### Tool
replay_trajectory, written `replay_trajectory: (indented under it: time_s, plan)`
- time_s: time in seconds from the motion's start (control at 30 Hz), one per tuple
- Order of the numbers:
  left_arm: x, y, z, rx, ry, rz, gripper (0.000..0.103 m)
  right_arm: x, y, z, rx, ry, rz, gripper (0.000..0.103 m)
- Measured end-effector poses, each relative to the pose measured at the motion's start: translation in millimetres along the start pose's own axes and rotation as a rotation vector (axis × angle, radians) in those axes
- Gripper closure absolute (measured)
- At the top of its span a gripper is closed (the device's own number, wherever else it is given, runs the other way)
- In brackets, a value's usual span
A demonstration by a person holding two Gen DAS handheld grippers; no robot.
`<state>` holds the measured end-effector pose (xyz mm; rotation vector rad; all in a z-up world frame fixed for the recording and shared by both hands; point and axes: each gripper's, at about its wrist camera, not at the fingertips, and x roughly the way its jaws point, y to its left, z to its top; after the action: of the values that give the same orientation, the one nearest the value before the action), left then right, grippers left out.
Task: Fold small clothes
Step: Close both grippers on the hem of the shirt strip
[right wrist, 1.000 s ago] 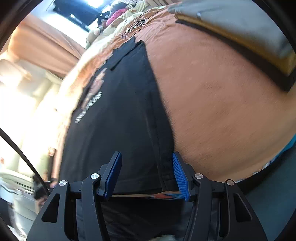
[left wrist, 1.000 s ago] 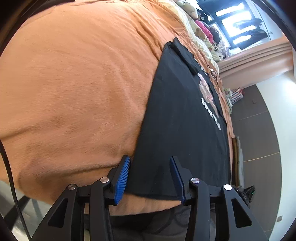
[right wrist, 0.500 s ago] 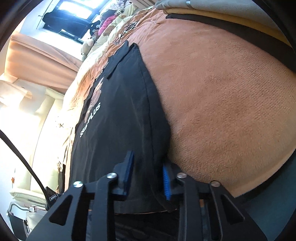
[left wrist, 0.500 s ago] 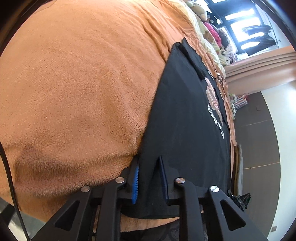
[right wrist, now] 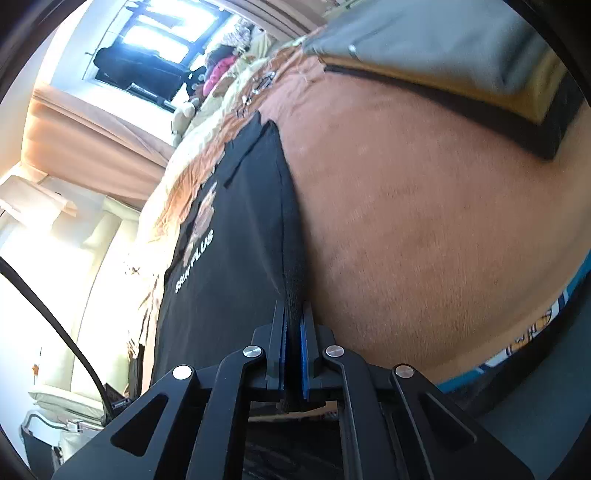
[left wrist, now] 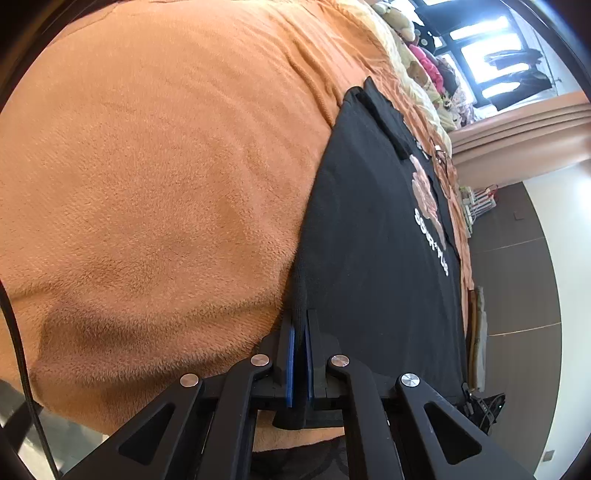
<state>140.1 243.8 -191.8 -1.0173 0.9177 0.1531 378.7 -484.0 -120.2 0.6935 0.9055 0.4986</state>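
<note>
Most of what you see is the orange fleece blanket (left wrist: 155, 192), with the black T-shirt (left wrist: 369, 266) spread flat on it and a grey cushion (right wrist: 443, 40) beyond. Your left gripper (left wrist: 300, 325) and right gripper (right wrist: 293, 314) have just closed, each pinching a bottom corner of the hem; stuffed toys (left wrist: 402, 22) lie far off.

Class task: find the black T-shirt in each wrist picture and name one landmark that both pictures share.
Left wrist: black T-shirt right of centre, hem pinched in the left claw.
Right wrist: left of centre, hem pinched in the right claw.
Shared landmark: orange blanket.
</note>
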Motion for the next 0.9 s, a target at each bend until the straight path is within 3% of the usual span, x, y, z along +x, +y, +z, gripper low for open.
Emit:
replay_trajectory:
  time_s: [0.1,0.17,0.3,0.4,0.43,0.5,0.77,0.9]
  plan:
    - [2,0,-3,0.005,0.009,0.018,0.098,12,-6,-4,0.011,0.048,-0.017,0.099]
    - [4,-2,-4,0.013,0.017,0.023,0.095,14,-12,-6,0.017,0.076,-0.051,0.093]
    - [6,-4,-3,0.014,0.029,-0.008,0.077,7,-18,-9,0.025,0.065,0.000,0.089]
    - [9,-4,-1,-0.008,0.031,-0.037,0.068,7,-20,-9,0.035,0.066,0.050,0.073]
    - [11,-4,1,-0.007,0.030,-0.037,0.067,9,-21,-8,0.041,0.064,0.070,0.062]
    - [13,-5,3,-0.010,0.026,-0.033,0.067,14,-21,-4,0.055,0.056,0.105,0.052]
    - [23,-5,15,-0.051,0.020,-0.048,0.067,44,-32,5,0.095,0.043,0.117,0.056]
    - [22,-11,11,-0.028,0.036,-0.005,0.080,43,-37,-8,0.086,0.111,0.101,0.086]
